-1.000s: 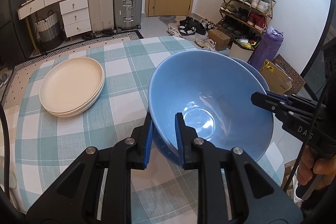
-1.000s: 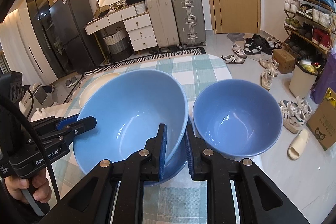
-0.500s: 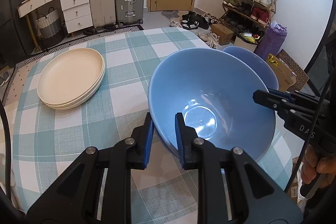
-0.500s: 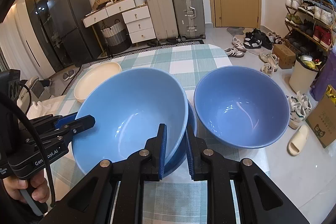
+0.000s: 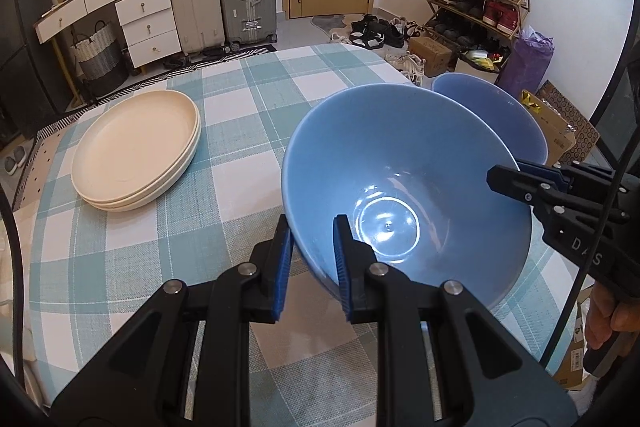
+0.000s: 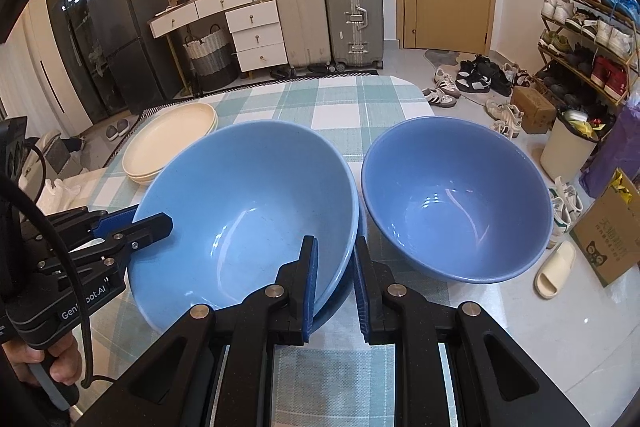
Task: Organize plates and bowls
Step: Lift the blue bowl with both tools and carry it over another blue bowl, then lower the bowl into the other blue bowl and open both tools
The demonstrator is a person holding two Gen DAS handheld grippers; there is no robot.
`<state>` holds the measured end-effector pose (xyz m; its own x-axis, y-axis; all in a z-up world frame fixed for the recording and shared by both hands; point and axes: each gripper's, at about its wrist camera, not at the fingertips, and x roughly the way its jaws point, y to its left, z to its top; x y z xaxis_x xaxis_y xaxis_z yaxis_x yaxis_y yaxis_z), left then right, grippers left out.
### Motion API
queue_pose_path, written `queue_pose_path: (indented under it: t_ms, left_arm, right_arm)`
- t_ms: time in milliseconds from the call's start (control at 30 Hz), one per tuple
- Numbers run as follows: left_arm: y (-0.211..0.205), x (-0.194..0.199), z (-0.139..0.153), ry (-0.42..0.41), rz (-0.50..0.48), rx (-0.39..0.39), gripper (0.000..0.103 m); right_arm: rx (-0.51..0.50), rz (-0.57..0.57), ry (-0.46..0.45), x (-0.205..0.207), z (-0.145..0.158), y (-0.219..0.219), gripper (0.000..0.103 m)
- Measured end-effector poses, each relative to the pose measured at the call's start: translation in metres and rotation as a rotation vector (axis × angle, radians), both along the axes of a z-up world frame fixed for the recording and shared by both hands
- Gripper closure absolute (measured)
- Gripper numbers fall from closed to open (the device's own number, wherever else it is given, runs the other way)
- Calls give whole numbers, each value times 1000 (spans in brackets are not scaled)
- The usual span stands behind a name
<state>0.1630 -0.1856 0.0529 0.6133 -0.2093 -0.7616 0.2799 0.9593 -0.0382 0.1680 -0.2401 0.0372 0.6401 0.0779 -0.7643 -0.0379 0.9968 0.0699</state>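
cream plates (image 5: pixel 136 151) stacked far left on my desk (image 5: pixel 240 115) | left gripper (image 5: pixel 310 263) fingers pinch blue bowl's (image 5: pixel 400 187) near-left rim | right gripper (image 6: pixel 336 281) fingers clamp its right rim, wall between pads | second blue bowl (image 6: pixel 456 199) just right, on desk

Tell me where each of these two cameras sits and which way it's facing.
Left wrist: rides the left gripper, looking down over the checked table toward the door; its fingers pinch the held blue bowl; the right gripper and a hand show.
Right wrist: rides the right gripper, same heading, clamping that bowl's opposite rim; the left gripper shows.
Shared: held bowl, second blue bowl, cream plates.
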Motion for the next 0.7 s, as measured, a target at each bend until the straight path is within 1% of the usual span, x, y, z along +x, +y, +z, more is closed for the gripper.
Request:
queue_pose_path:
  t_ms: [267, 500, 700]
  left_arm:
    - [-2, 2, -5, 1, -1, 6, 86]
    - [-2, 2, -6, -1, -4, 10, 86]
    - [2, 4, -9, 19, -8, -10, 84]
  right_arm:
    - [-22, -3, 1, 2, -7, 2, 84]
    - [-77, 0, -14, 0, -10, 9, 83]
    - [-129, 4, -20, -2, -13, 13, 83]
